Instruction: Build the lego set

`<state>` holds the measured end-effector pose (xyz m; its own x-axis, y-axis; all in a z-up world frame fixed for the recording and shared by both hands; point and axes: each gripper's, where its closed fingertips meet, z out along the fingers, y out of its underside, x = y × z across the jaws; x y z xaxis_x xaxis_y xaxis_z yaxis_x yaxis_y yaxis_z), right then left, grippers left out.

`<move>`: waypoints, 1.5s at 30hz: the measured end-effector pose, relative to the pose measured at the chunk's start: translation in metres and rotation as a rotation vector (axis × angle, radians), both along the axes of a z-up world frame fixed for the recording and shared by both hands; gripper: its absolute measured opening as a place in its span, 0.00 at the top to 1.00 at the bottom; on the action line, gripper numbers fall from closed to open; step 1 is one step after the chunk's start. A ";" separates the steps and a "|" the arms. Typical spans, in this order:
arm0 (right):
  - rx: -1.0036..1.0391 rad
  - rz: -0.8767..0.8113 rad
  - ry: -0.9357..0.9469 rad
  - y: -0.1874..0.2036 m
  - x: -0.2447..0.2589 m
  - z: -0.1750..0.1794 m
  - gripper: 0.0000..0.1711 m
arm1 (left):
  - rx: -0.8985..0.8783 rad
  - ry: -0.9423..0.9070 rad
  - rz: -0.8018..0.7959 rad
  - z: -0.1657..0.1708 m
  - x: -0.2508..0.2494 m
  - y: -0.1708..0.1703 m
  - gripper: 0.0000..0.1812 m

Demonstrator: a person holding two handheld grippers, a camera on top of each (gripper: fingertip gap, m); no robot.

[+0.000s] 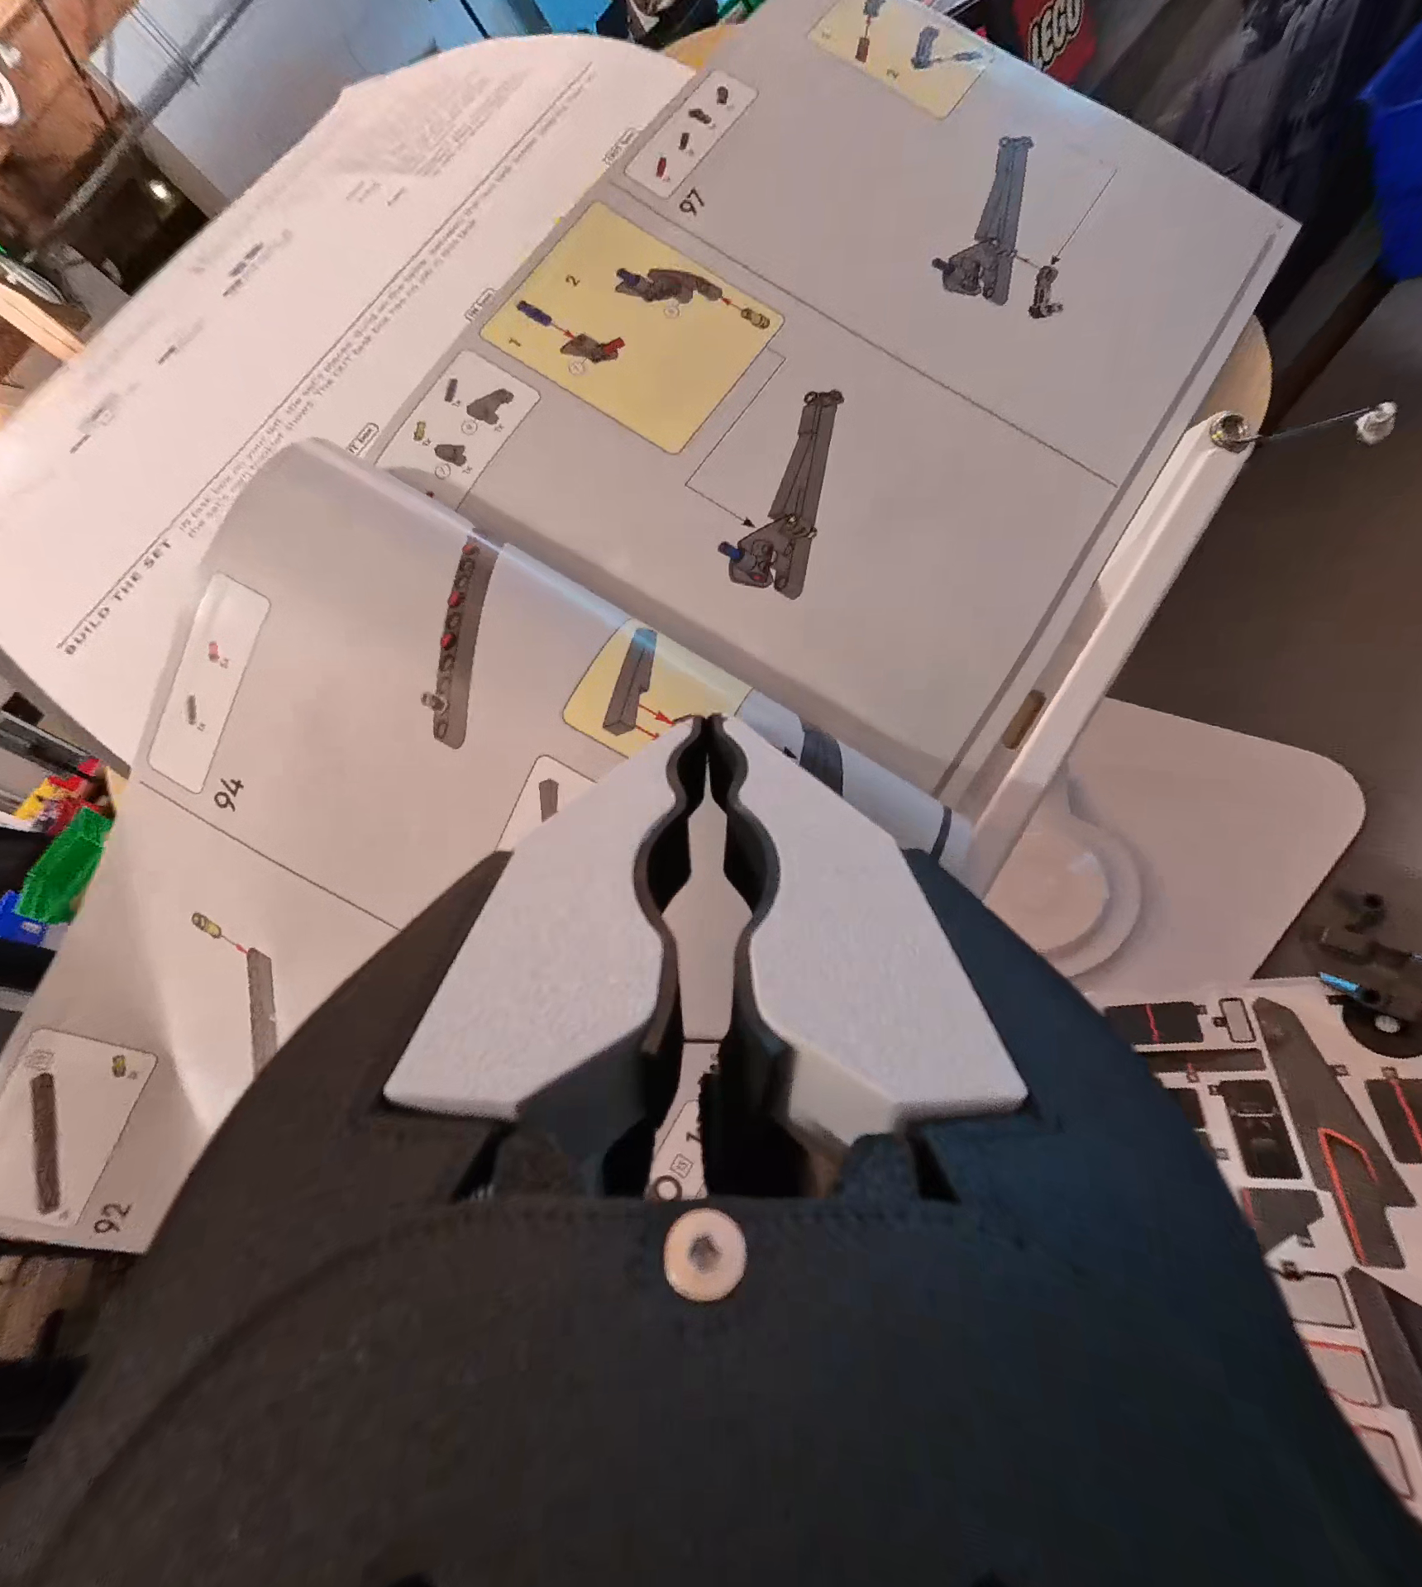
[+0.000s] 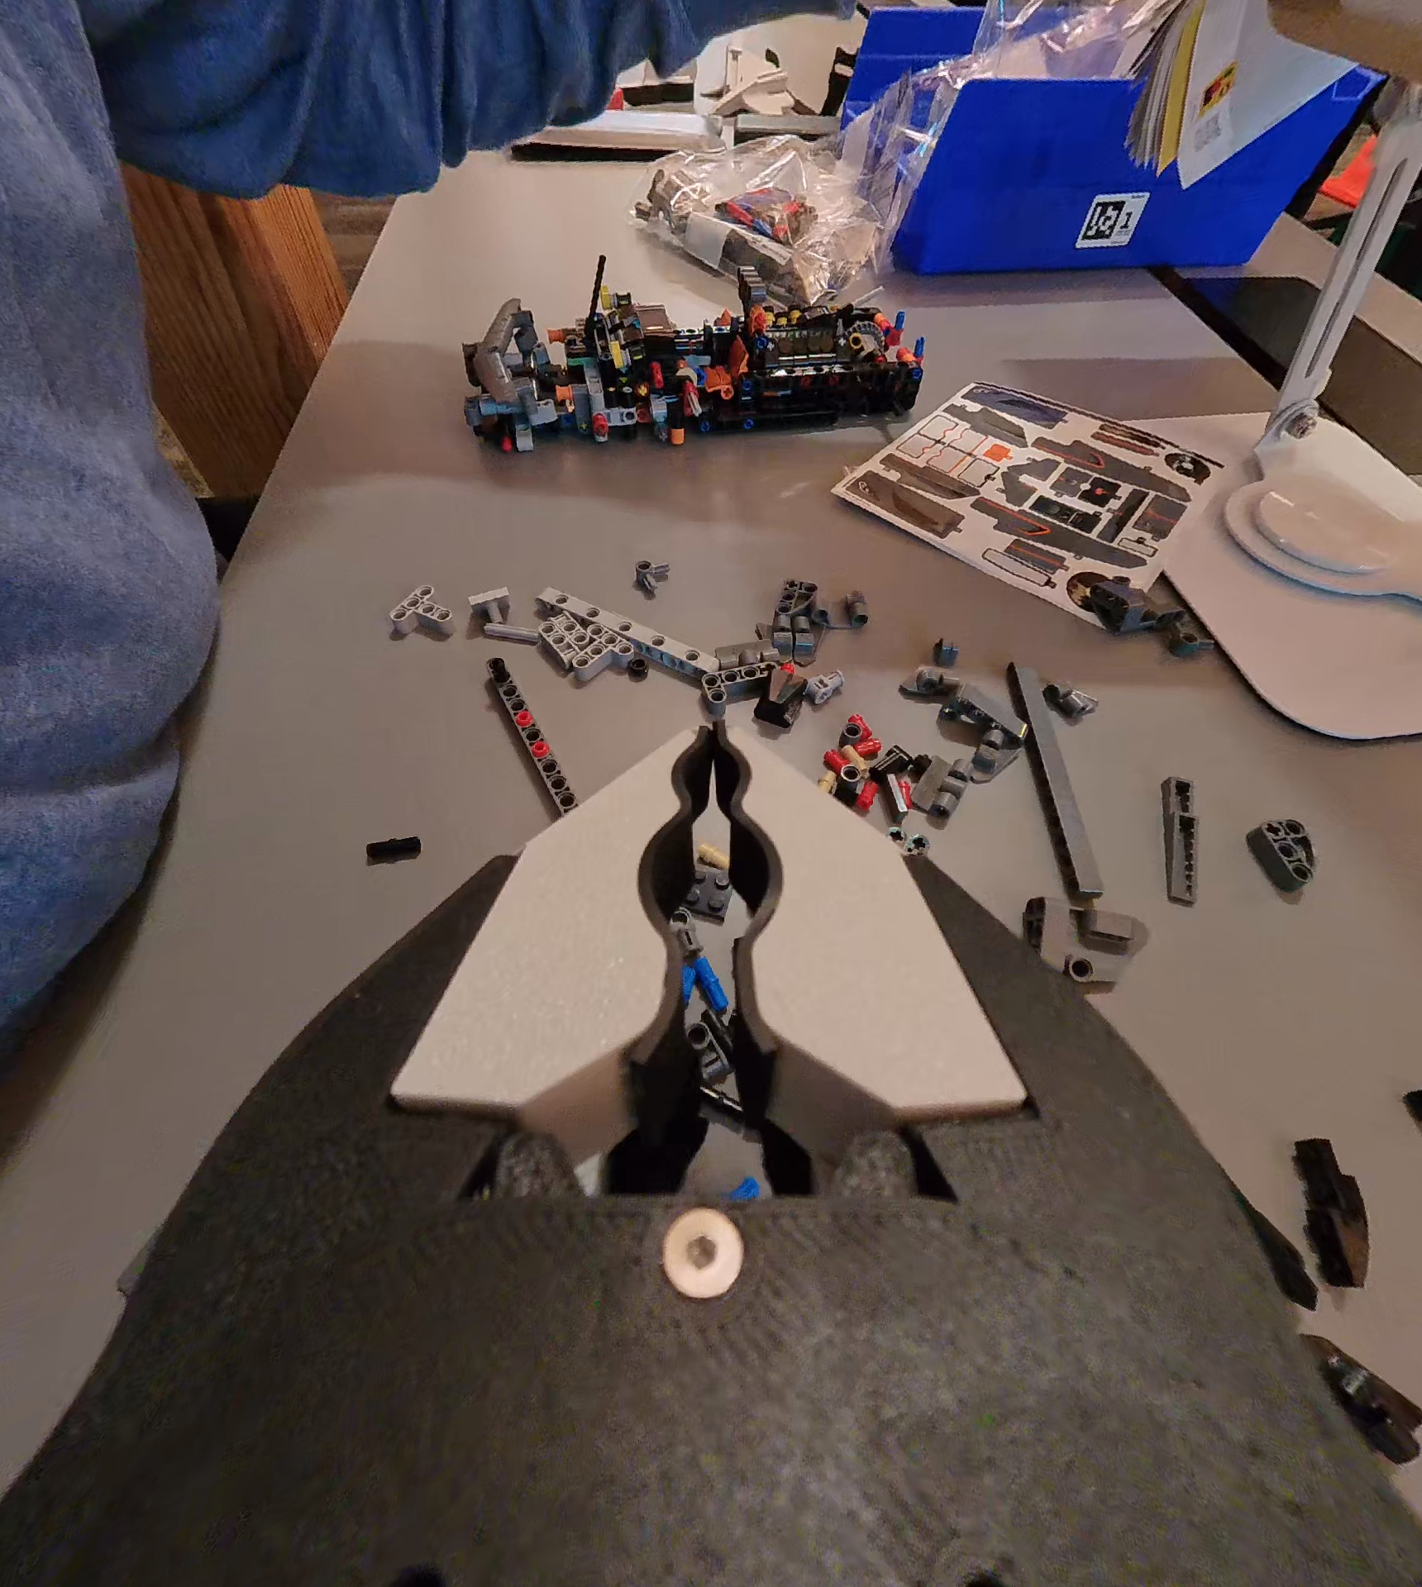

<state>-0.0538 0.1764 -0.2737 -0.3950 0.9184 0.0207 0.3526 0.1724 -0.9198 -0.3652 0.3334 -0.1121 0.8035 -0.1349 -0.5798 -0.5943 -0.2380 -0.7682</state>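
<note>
Left gripper [image 1: 707, 726] pinches a page of the instruction booklet [image 1: 905, 386]; turn it slowly. Right gripper [image 2: 714, 730], pressed together and empty, hovers over loose pieces [image 2: 862, 764] near the partial model [image 2: 690, 378].

We see pale grey tongs [image 2: 712, 730] on a black, grainy body above a plain grey tabletop [image 2: 330, 532], where loose pieces [image 2: 862, 764] lie in light grey, dark grey, black, red, tan and blue beside a mostly black half-built model [image 2: 690, 378] flecked with orange, blue, red and yellow. A white sticker sheet [image 2: 1025, 489] shows dark grey and black shapes edged in orange, a bright blue bin [image 2: 1034, 189] stands behind, and a blue knitted sleeve [image 2: 46, 429] fills our left. The white instruction booklet [image 1: 862, 386] carries pale yellow panels and dark grey drawings.
</note>
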 end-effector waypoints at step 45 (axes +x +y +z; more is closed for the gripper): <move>0.016 -0.145 0.042 0.041 0.012 0.015 0.93 | -0.197 -0.109 -0.212 -0.025 0.154 -0.197 0.86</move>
<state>-0.0417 0.2177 -0.2586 -0.2568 0.9652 0.0494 0.3365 0.1372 -0.9316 -0.2110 0.1367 -0.1372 0.8015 -0.4079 -0.4373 -0.5630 -0.2681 -0.7818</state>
